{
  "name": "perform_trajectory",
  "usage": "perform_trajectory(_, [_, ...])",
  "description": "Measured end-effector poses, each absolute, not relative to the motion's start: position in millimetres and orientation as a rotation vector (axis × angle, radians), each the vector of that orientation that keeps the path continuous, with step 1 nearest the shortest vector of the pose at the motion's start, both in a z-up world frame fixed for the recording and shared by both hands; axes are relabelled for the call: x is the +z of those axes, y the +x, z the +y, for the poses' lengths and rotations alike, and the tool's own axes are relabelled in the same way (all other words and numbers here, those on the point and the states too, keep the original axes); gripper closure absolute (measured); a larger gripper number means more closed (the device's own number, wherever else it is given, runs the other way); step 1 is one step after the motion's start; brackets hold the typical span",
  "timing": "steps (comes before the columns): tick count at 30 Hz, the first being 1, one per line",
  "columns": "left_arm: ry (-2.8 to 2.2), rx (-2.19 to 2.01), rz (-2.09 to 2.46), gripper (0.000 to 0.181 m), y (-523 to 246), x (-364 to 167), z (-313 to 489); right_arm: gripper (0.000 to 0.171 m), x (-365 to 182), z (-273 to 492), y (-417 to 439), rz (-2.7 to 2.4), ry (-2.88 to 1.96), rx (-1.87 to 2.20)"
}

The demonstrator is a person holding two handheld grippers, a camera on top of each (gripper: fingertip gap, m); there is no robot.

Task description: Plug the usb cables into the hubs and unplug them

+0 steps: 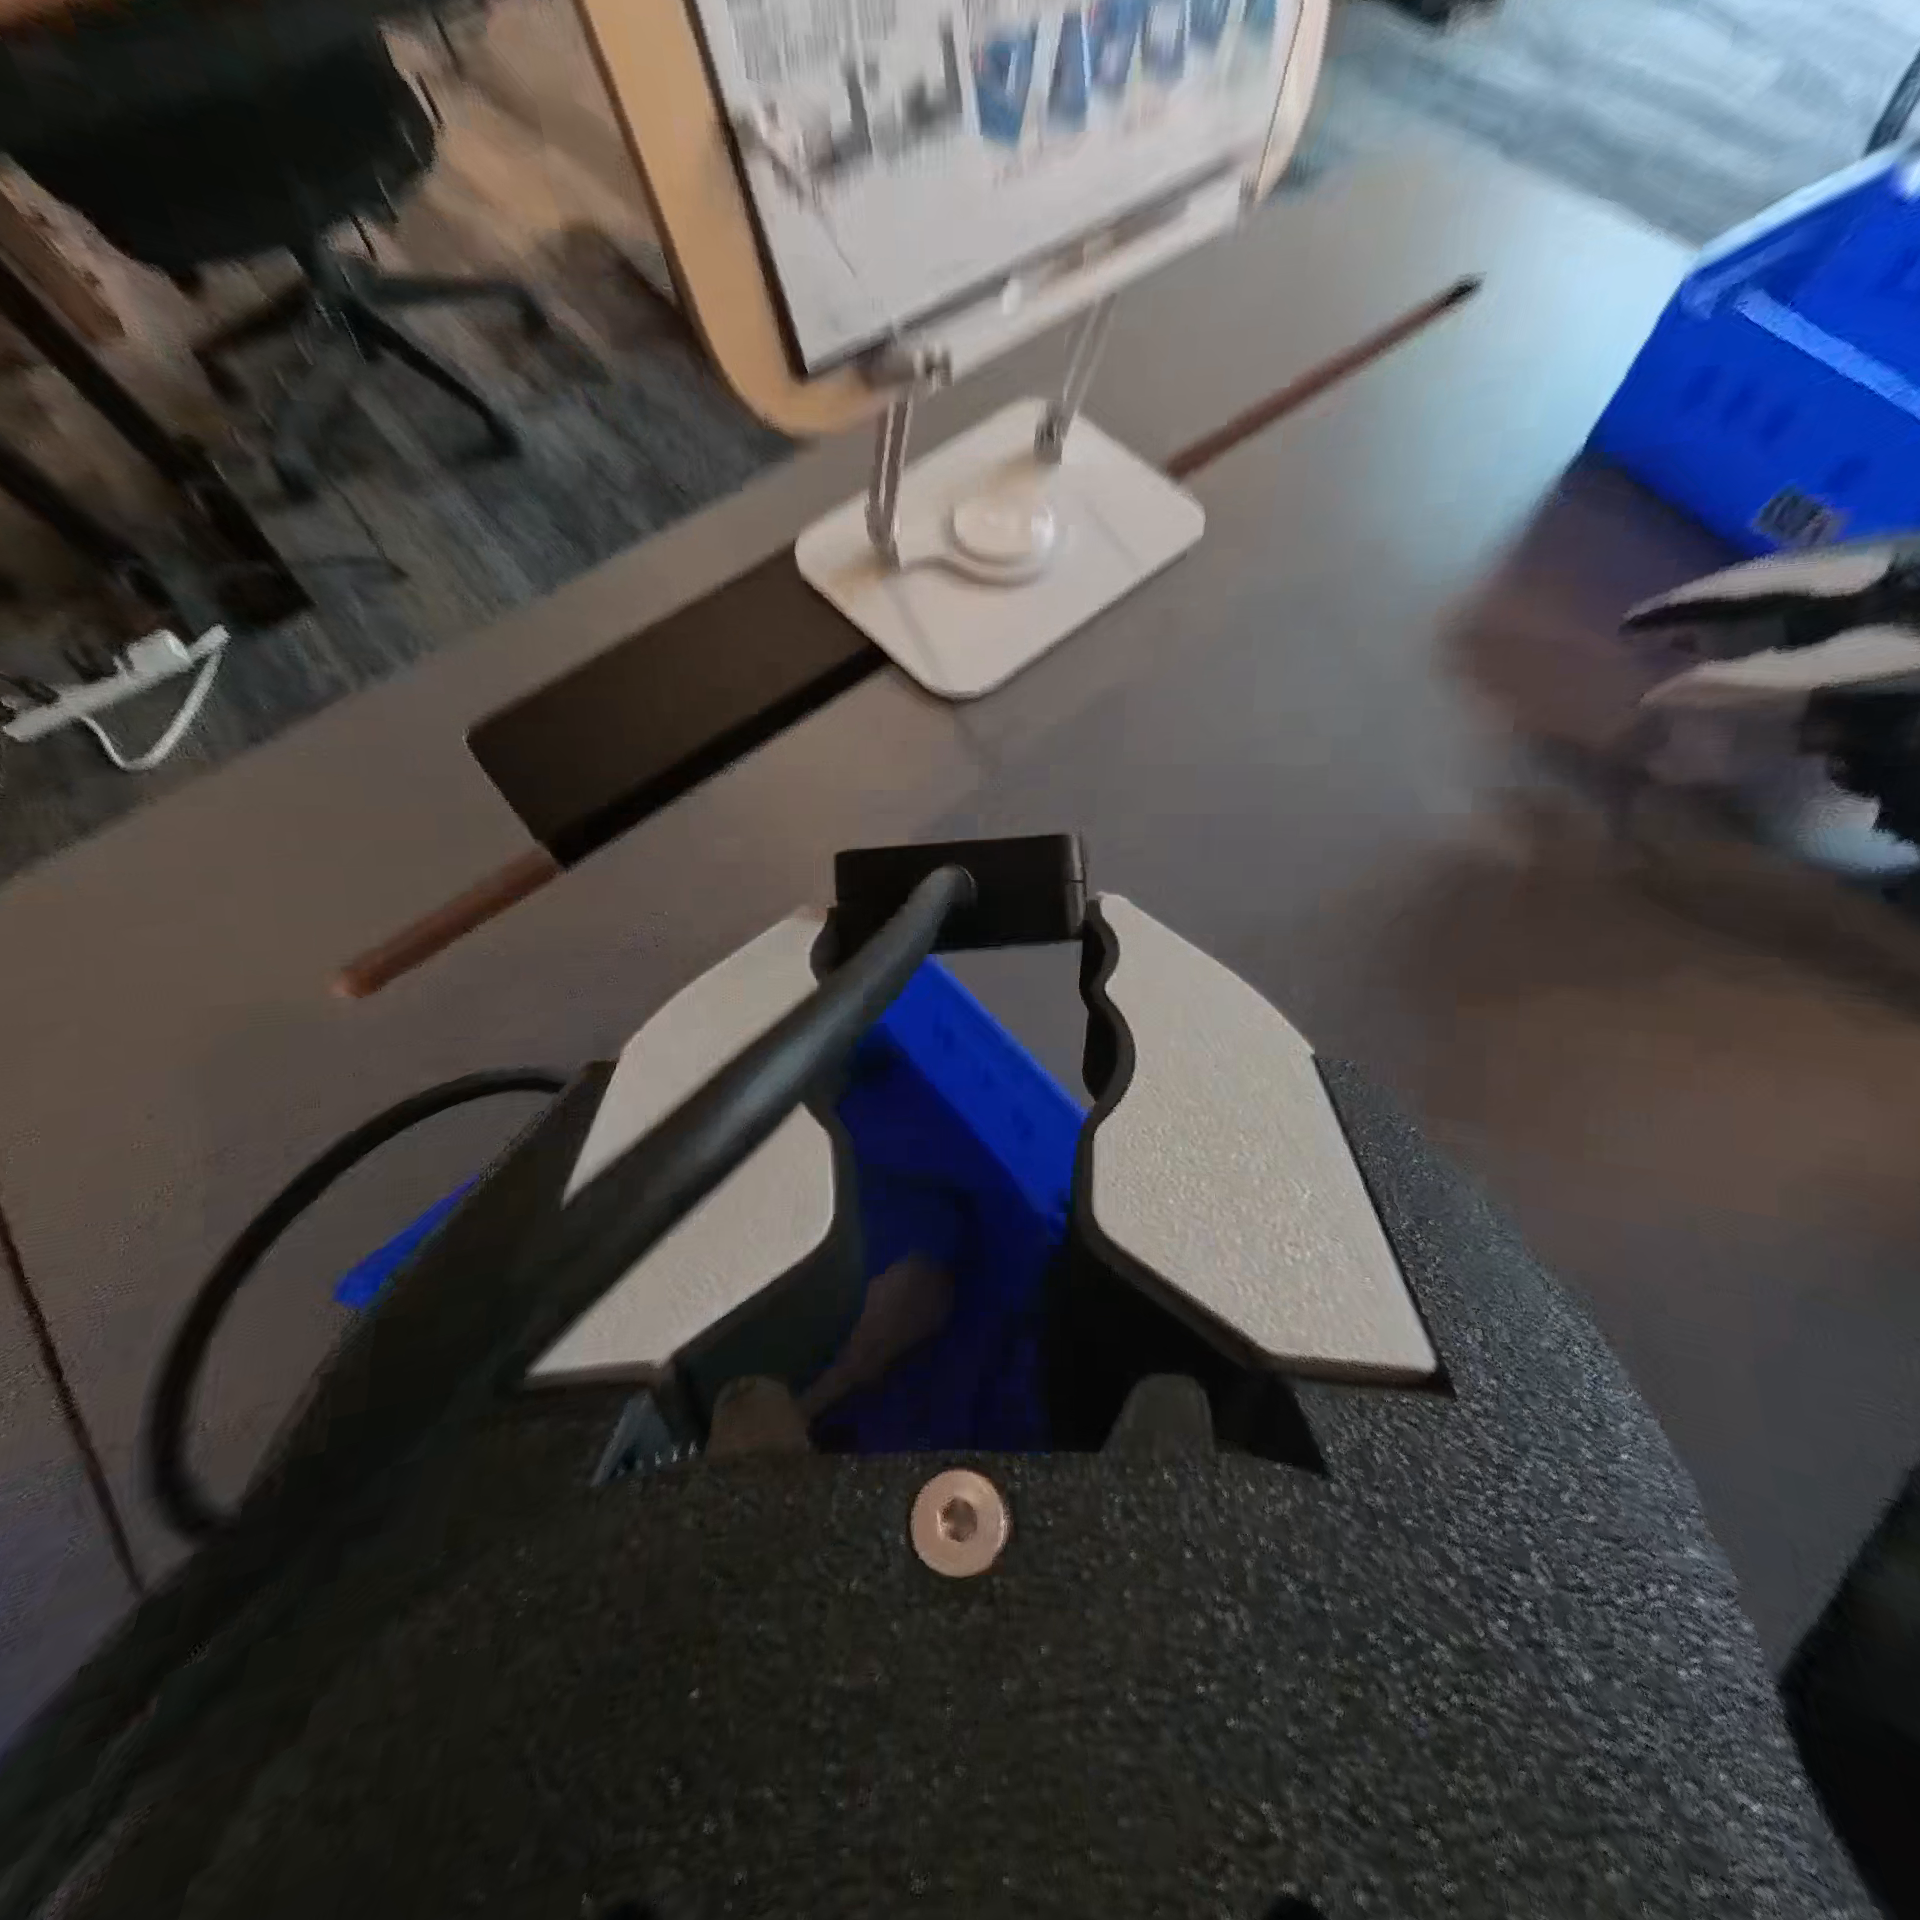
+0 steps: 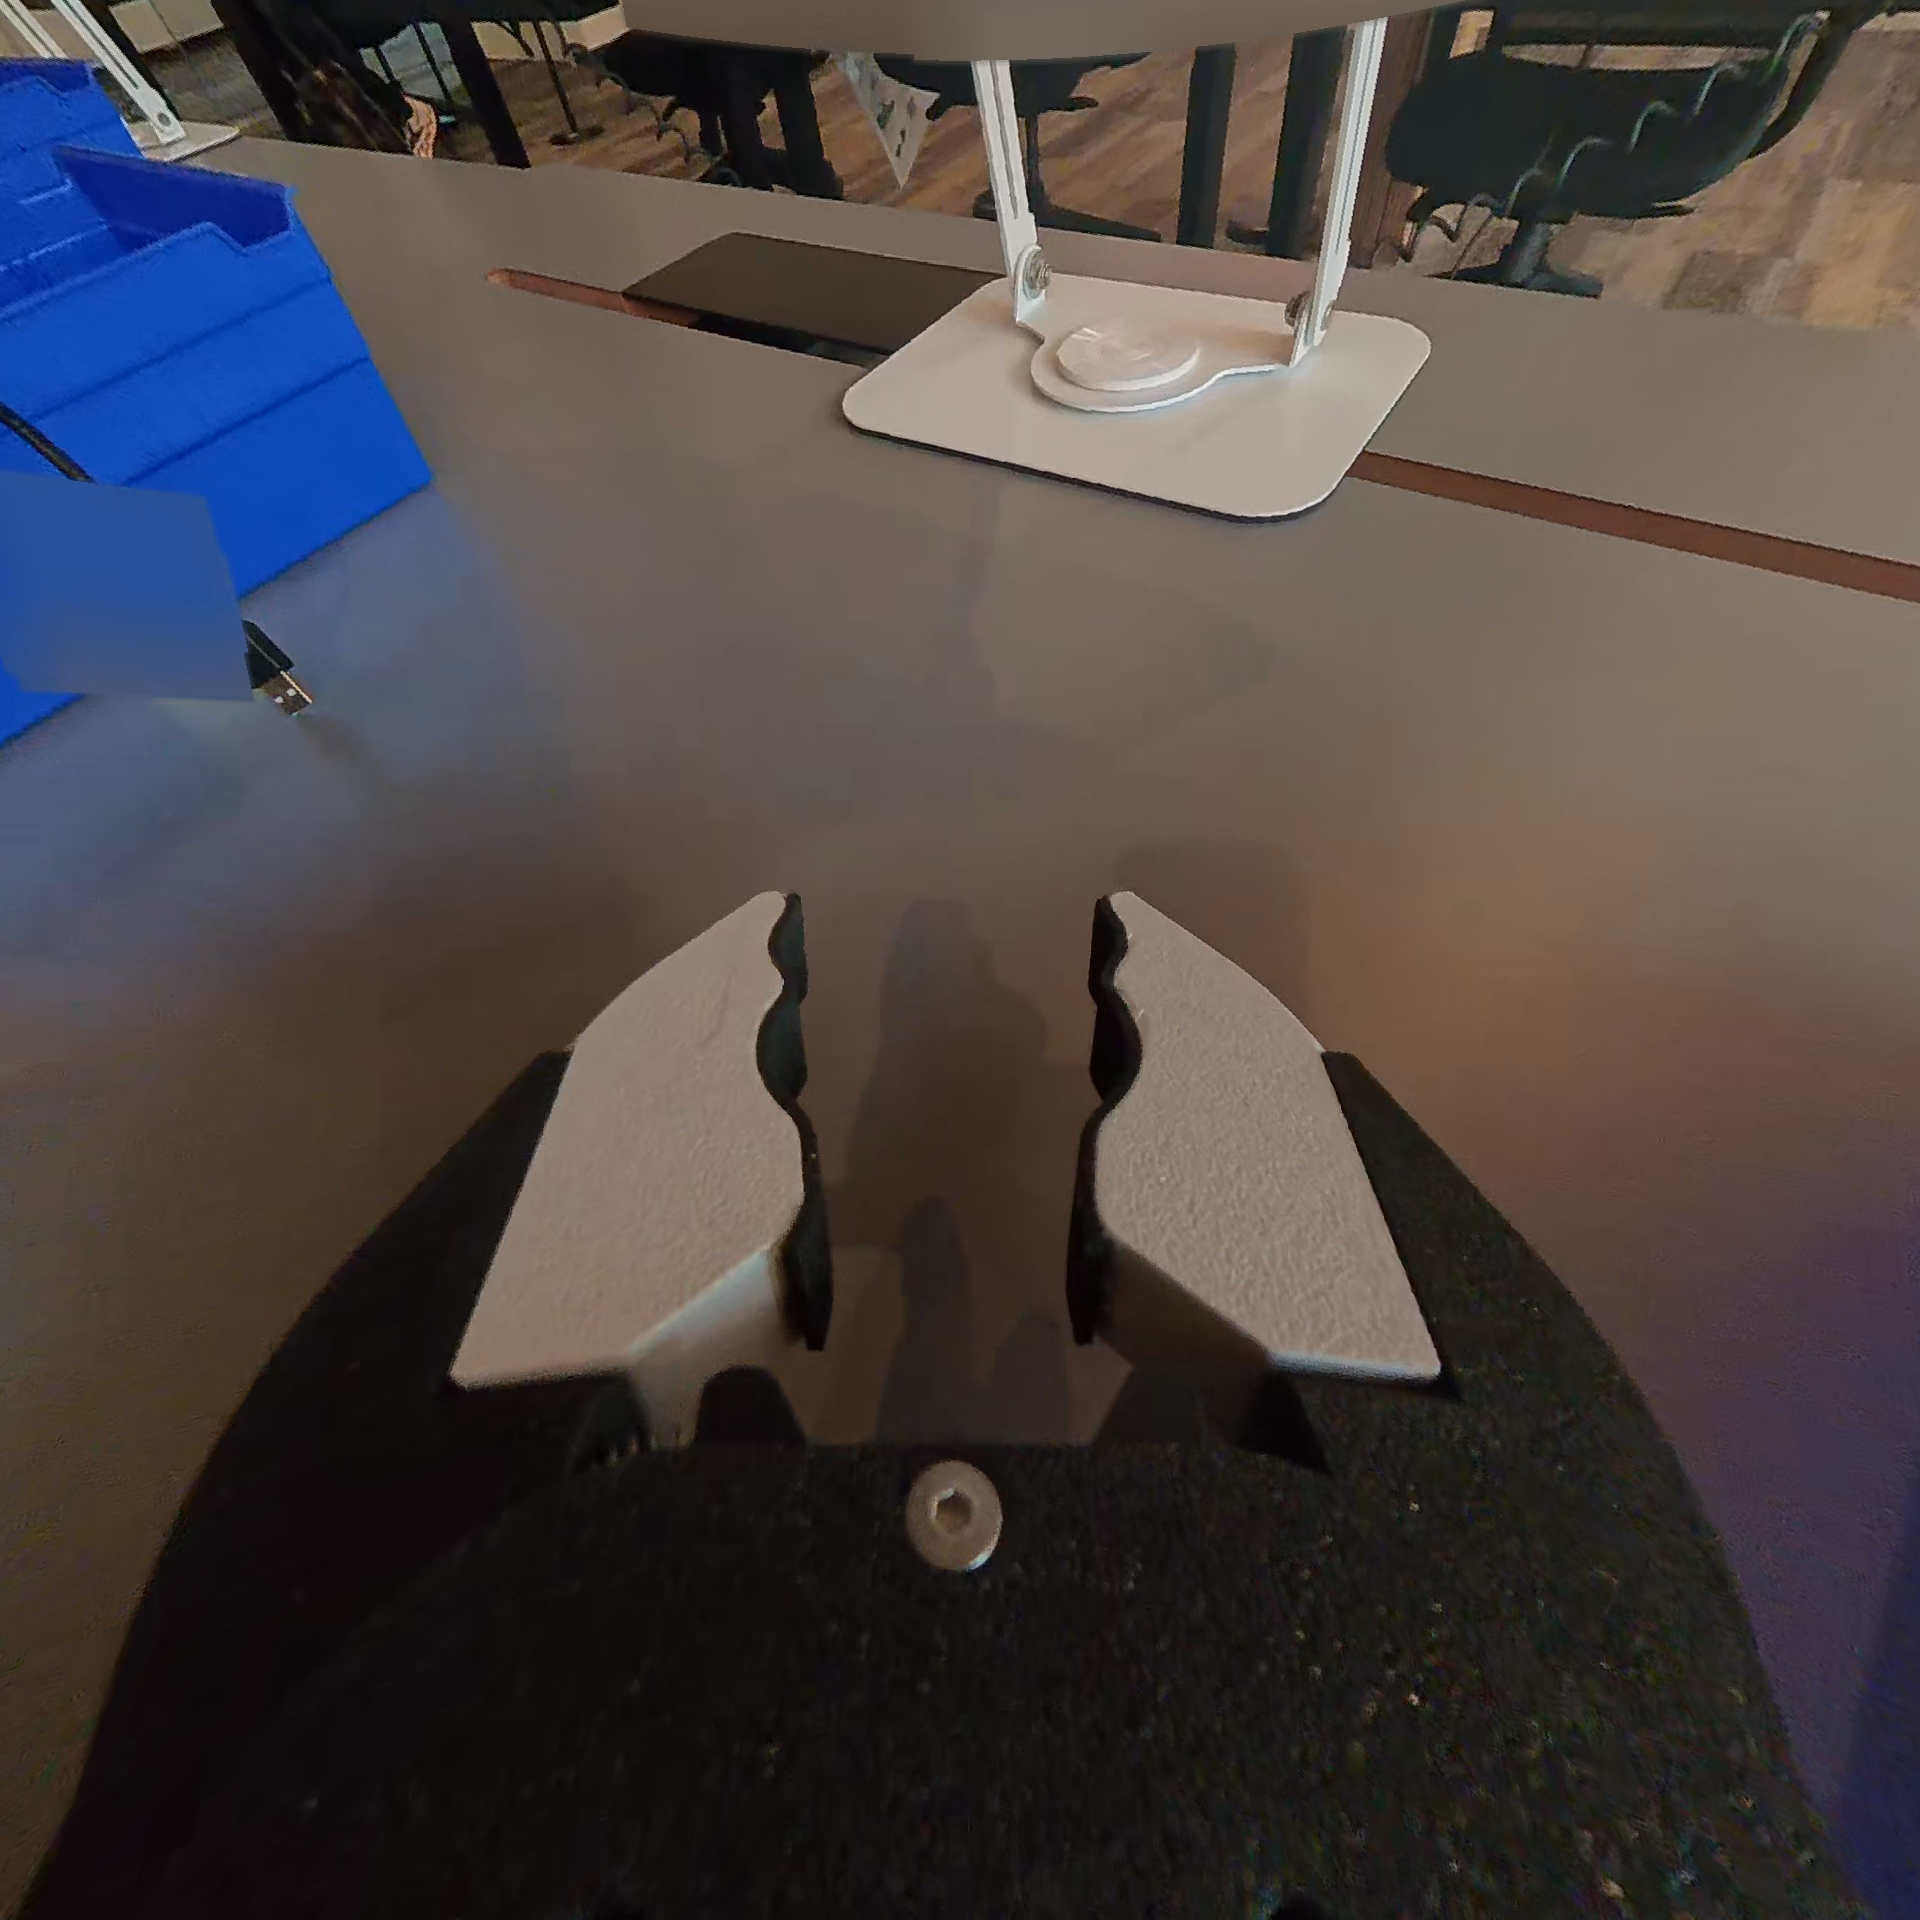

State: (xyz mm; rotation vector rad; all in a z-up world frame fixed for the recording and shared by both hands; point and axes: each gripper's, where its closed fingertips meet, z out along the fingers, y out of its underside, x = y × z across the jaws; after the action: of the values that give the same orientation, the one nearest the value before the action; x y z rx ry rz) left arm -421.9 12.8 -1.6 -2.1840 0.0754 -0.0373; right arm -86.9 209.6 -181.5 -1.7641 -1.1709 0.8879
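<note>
Two claws going: my left gripper [image 1: 958,920] is pinching a black hub [image 1: 961,891] by its cable [image 1: 727,1101], held above the grey table [image 1: 1195,790]. Right gripper [image 2: 945,925] hangs wide open, empty. Next I'd guess it fetches the USB plug [image 2: 283,686] beside the blue bin [image 2: 208,343]. Office chairs behind.

We are seeing the right gripper [image 1: 1662,649] blurring at the frame's edge, its jaws unreadable. The blue bin [image 2: 208,343] is running off-frame, and the black cable [image 2: 272,670] is vanishing behind a mosaic patch.
</note>
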Motion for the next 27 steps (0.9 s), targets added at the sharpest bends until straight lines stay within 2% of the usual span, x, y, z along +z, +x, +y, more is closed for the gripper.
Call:
perform_trajectory(7, [-2.599, 0.026, -0.037, 0.136, -460, -118, -15, 0.12, -181, 211, -86, -1.164, -1.768, 0.887])
perform_trajectory(10, [-2.691, -0.021, -0.079, 0.137, -460, -149, -22, 0.12, -184, 211, -87, -1.178, -1.769, 0.875])
perform_trajectory(11, [-2.706, -0.045, -0.082, 0.135, -458, -151, -23, 0.12, -184, 210, -87, -1.182, -1.768, 0.871])
perform_trajectory(15, [-2.732, -0.292, -0.13, 0.108, -440, -138, -29, 0.12, -183, 212, -86, -1.175, -1.769, 0.871])
perform_trajectory(20, [-2.697, -0.355, -0.063, 0.108, -423, -111, -45, 0.12, -180, 212, -84, -1.172, -1.757, 0.862])
perform_trajectory(24, [-2.548, -0.414, 0.221, 0.112, -382, -85, -65, 0.121, -178, 209, -86, -1.178, -1.752, 0.885])
perform_trajectory(27, [-2.519, -0.247, 0.347, 0.109, -380, -99, -70, 0.121, -178, 204, -88, -1.203, -1.74, 0.888])
